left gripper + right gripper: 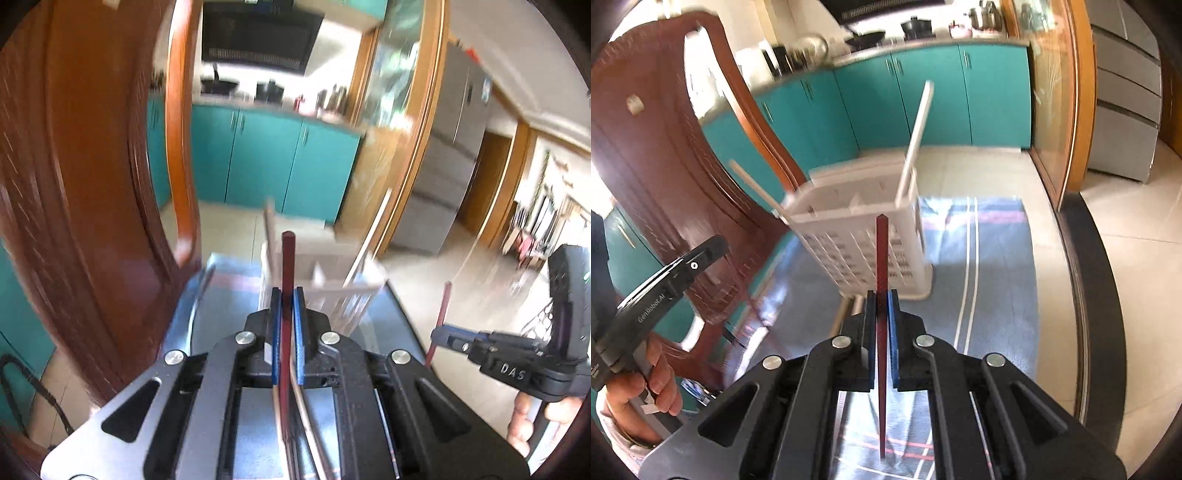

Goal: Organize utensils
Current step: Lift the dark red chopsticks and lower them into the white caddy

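My left gripper (287, 295) is shut on a dark red chopstick (288, 258) that stands upright between the blue pads. My right gripper (882, 295) is shut on a second dark red chopstick (882, 251), also upright. A white slotted utensil basket (864, 236) stands on the table ahead of both grippers, with pale chopsticks (918, 136) leaning in it. In the left wrist view the basket (332, 280) is just beyond the held chopstick, and my right gripper (437, 338) shows at the right with its chopstick (442, 314).
The table has a glass top over a blue striped cloth (990, 266). A brown wooden chair (665, 184) stands at the left, close to the basket. The table's dark rim (1093, 295) curves along the right. Teal kitchen cabinets (923, 103) lie beyond.
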The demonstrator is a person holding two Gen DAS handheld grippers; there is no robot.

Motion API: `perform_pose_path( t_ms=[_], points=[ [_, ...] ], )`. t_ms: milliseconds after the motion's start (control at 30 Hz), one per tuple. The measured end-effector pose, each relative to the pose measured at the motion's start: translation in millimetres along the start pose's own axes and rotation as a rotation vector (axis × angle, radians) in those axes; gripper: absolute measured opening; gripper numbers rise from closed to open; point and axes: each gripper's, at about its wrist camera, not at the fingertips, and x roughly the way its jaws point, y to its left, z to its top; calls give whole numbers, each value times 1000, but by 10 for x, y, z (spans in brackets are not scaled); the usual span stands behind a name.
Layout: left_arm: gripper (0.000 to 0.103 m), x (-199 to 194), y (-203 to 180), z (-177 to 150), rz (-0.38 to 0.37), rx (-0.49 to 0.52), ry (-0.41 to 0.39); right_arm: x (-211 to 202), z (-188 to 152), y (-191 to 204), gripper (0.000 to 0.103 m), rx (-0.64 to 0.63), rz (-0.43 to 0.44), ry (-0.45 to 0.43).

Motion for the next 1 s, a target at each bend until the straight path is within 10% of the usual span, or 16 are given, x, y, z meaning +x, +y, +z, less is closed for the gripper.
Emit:
perform_pose_path(
  t_ms=[267, 567, 1000],
  points=[
    [7, -537, 12, 609, -55, -100, -254, -590, 515, 40, 7, 41, 20, -236],
    [7, -258, 372, 783, -42, -309, -377, -727, 988, 17, 7, 106, 22, -439],
    [7, -89, 481, 626, 66, -314, -451, 128, 899, 33, 7, 70, -93, -336]
  ],
)
